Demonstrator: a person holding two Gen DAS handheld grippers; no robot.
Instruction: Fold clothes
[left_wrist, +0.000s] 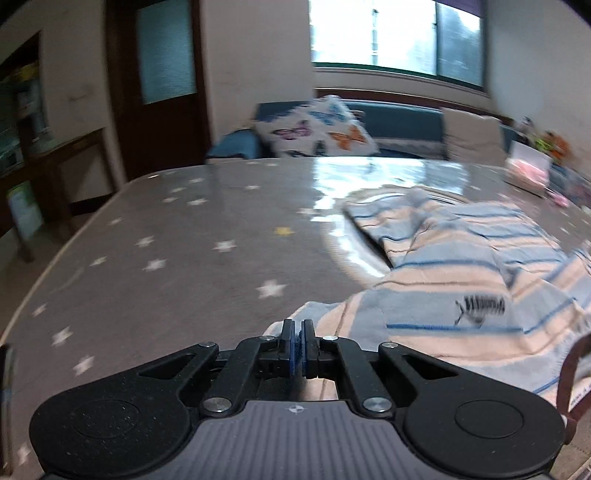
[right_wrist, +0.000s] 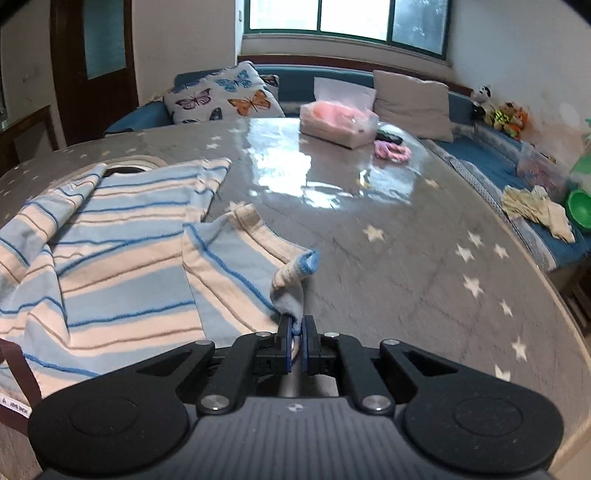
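A striped garment (left_wrist: 461, 258) in light blue, cream and dark blue lies crumpled on the grey star-patterned table (left_wrist: 166, 258). In the left wrist view my left gripper (left_wrist: 297, 326) is shut at the garment's near left edge; cloth lies under and behind the jaws, and the grip itself is hidden. In the right wrist view the garment (right_wrist: 110, 258) spreads to the left, and my right gripper (right_wrist: 295, 326) is shut on its near right corner, which bunches up just above the jaws.
A tissue pack (right_wrist: 338, 123) and pink hair ties (right_wrist: 391, 150) sit at the table's far side. Behind it is a blue sofa with a butterfly cushion (right_wrist: 221, 94) and a beige cushion (right_wrist: 412, 103). A green bowl (right_wrist: 580, 210) and rags lie at right.
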